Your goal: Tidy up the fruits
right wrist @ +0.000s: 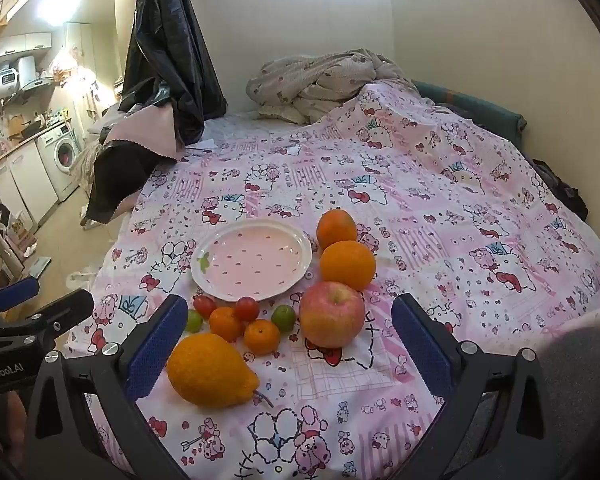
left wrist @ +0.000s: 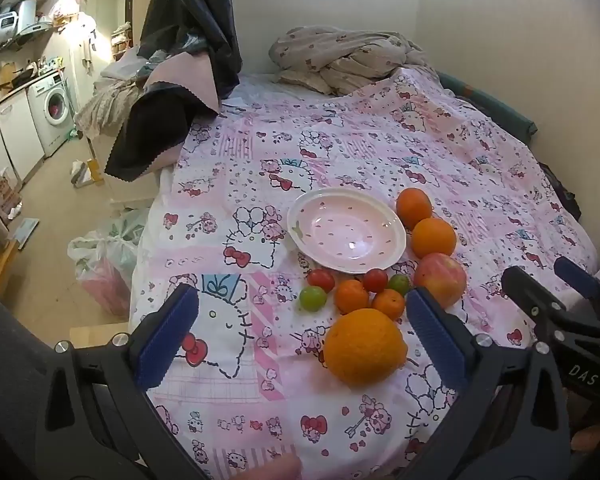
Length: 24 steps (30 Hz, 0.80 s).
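A pink spotted plate [left wrist: 346,204] [right wrist: 220,286] lies empty on the cartoon-print bedspread. Two oranges [left wrist: 433,237] [right wrist: 347,264] sit at its right, with a red apple [left wrist: 440,278] [right wrist: 332,314] nearer me. In front of the plate lie two cherry tomatoes [left wrist: 321,279] [right wrist: 246,308], two small green fruits [left wrist: 312,298] [right wrist: 283,317], two mandarins [left wrist: 352,296] [right wrist: 261,336] and a big bumpy citrus [left wrist: 363,346] [right wrist: 210,369]. My left gripper [left wrist: 304,332] hovers open short of the fruit. My right gripper [right wrist: 286,344] is open too, nothing between its blue pads.
A crumpled blanket [left wrist: 340,58] lies at the bed's far end by the wall. Dark cloth and a black cover [left wrist: 188,40] hang over the bed's left side. Plastic bags [left wrist: 104,256] sit on the floor to the left, with kitchen units and a washing machine [left wrist: 54,108] beyond.
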Each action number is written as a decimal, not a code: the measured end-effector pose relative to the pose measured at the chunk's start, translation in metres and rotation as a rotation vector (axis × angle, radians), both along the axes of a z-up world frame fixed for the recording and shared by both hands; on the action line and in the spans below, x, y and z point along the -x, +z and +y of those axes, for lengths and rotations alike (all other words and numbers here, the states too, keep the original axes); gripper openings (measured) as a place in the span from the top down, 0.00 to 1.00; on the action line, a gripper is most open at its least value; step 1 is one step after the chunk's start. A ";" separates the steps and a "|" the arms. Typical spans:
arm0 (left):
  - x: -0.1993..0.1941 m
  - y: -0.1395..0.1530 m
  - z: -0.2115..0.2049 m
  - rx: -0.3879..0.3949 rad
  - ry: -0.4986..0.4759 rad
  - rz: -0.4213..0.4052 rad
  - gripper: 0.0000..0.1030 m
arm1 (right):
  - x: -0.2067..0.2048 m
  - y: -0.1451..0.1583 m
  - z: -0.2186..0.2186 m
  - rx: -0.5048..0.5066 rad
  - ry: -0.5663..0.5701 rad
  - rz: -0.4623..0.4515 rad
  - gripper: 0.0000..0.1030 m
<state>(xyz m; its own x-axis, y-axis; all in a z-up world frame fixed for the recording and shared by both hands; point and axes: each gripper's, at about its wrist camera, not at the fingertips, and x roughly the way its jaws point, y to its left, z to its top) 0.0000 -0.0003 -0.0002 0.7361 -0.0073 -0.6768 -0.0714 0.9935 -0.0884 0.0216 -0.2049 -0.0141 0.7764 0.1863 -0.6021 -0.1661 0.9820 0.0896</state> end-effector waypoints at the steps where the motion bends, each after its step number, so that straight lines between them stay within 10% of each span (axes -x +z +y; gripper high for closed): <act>1: 0.000 0.000 -0.001 -0.006 0.000 -0.001 0.00 | 0.000 0.000 0.000 0.003 0.000 0.002 0.00; 24: 0.000 -0.003 -0.003 -0.012 -0.004 0.004 0.00 | -0.001 -0.002 0.001 0.005 0.000 0.007 0.00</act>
